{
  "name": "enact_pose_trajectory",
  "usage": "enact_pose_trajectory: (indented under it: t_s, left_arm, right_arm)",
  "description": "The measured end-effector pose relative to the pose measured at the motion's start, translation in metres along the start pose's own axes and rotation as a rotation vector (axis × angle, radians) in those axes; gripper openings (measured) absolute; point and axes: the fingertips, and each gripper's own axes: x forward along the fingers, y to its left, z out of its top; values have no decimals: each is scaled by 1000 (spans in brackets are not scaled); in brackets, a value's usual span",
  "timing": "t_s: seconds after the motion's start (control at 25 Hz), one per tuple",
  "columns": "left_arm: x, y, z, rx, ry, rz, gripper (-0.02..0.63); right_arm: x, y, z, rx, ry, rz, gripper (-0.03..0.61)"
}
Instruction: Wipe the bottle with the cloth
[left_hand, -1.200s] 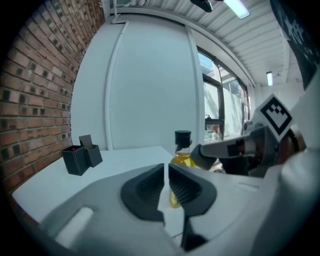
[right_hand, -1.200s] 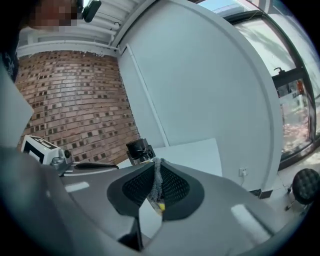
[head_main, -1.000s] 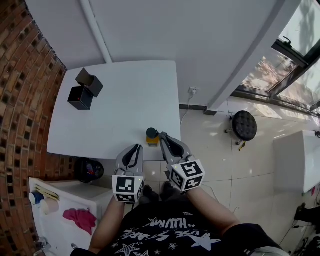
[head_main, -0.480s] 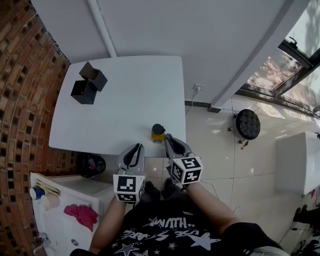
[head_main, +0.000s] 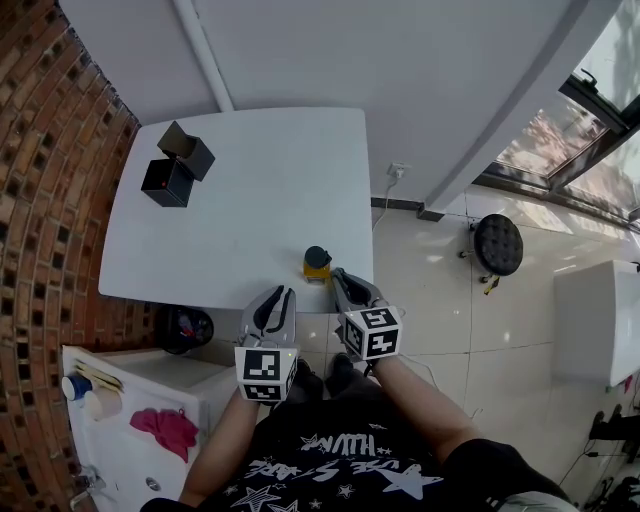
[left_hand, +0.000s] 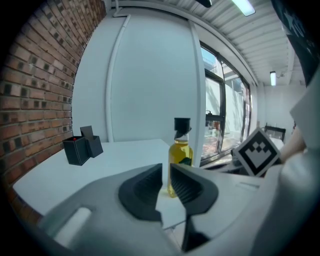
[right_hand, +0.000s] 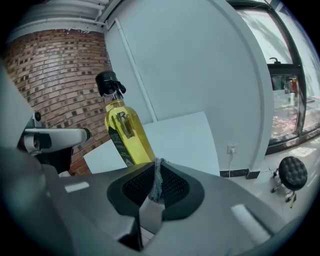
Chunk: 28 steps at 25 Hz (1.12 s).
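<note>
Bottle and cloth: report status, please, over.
Left gripper almost shut, empty. Right gripper clamps grey cloth. Bottle of yellow liquid upright near table edge. Nothing in the way.

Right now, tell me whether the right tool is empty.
No, the right tool is shut on a strip of grey cloth pinched between its jaws.

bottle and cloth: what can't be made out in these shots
- Yellow-filled glass bottle with black cap: label print blurred in the right gripper view; its lower part is mostly hidden behind the left claw in the left gripper view.
- Grey cloth: only a thin edge shows between the pads of the right claw; size unknown, and that claw covers it in the head view.
- Two black boxes: contents too small in the head view.
</note>
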Motion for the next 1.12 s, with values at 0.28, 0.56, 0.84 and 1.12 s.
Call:
enact_pose_trajectory:
  t_s: [0.28,0.56,0.84,1.12]
  left_arm:
    - [17,-15,-7,56,0,25,273]
    - [45,-31,-6,59,7,154,346]
    - [69,-21,-2,29,41,310,360]
    - [75,-18,-4,42,64,391,357]
  right_arm:
    - [-18,-20,20,23,-55,-25,37]
    - [-35,-31,35,21,-90,-31,37]
    - [-44,-42,37,10,-87,-21,37]
    - [-47,-53,41,0,-82,5,37]
